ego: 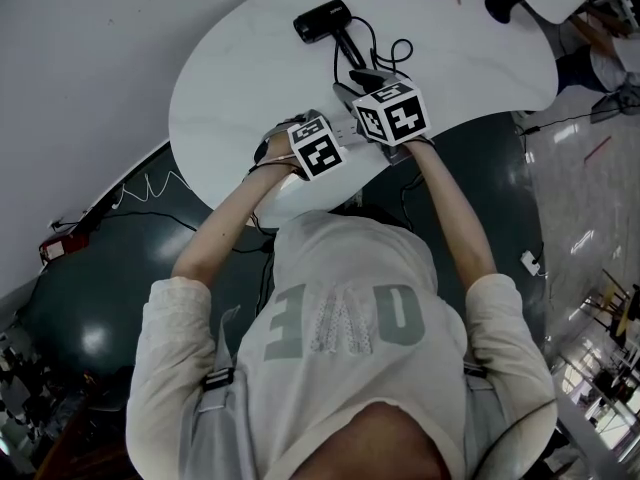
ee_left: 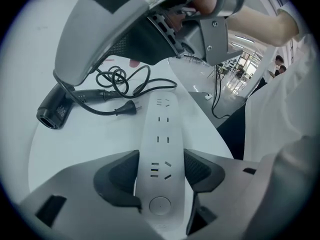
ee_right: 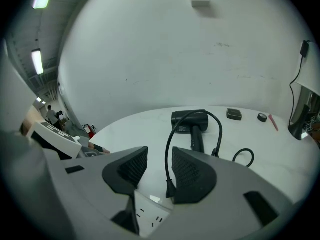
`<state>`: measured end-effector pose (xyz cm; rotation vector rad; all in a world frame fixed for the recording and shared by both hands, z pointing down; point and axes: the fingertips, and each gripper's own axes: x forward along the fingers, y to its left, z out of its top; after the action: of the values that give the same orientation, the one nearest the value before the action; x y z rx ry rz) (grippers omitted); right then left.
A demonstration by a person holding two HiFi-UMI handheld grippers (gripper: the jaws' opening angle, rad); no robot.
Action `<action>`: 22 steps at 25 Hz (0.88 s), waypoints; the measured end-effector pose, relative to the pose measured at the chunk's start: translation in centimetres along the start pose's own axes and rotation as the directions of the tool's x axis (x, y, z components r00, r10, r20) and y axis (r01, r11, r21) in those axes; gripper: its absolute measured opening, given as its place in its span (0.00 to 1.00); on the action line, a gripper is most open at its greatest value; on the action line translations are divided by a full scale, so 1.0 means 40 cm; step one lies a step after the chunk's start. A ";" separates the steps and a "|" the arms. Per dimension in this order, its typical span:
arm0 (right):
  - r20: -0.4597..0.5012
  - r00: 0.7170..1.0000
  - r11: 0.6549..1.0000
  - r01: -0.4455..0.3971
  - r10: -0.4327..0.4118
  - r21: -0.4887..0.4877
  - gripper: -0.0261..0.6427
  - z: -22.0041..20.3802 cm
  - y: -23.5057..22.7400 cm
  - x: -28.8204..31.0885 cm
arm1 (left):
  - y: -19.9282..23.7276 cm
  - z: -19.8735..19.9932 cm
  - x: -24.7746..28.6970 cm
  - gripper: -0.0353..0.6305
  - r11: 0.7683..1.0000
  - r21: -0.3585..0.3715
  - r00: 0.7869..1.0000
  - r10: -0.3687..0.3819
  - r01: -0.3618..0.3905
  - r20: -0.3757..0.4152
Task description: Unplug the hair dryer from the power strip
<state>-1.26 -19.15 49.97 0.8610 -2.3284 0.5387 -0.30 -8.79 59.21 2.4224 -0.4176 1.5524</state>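
Already done, I'd say: plug [ee_left: 129, 107] lies off the power strip [ee_left: 160, 129] (left claw [ee_left: 161, 160] pinches that strip), right claw [ee_right: 159, 153] spread

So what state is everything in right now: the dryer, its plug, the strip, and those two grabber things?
Hair dryer: lying on its side on the table, unplugged.
Plug: out of the strip, lying loose on the table.
Power strip: every socket in view empty, clamped at its button end.
Left gripper: jaws closed on the power strip's sides.
Right gripper: jaws apart, holding nothing.
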 end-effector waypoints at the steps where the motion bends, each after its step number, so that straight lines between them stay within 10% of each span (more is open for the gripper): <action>1: 0.007 1.000 1.000 0.000 0.000 0.003 0.25 0.005 0.000 -0.006 | -0.001 0.000 0.000 0.47 1.000 0.000 1.000 -0.001 0.001 0.001; 15: 0.131 0.991 1.000 0.022 -0.019 -0.016 0.25 0.103 0.005 -0.099 | 0.032 0.090 -0.111 0.48 0.996 -0.080 0.987 0.045 -0.033 0.155; 19: 0.217 0.975 0.998 0.054 -0.057 0.021 0.25 0.180 -0.006 -0.157 | 0.084 0.179 -0.244 0.40 0.987 -0.132 0.934 0.127 -0.087 0.333; 22: 0.325 0.941 0.995 0.072 -0.090 0.067 0.25 0.257 -0.009 -0.227 | 0.134 0.236 -0.371 0.18 0.959 -0.206 0.848 0.268 -0.193 0.457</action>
<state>0.58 -20.96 36.49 1.1422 -2.5700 0.4527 -0.14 -15.39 42.04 2.6936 -0.9162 0.9184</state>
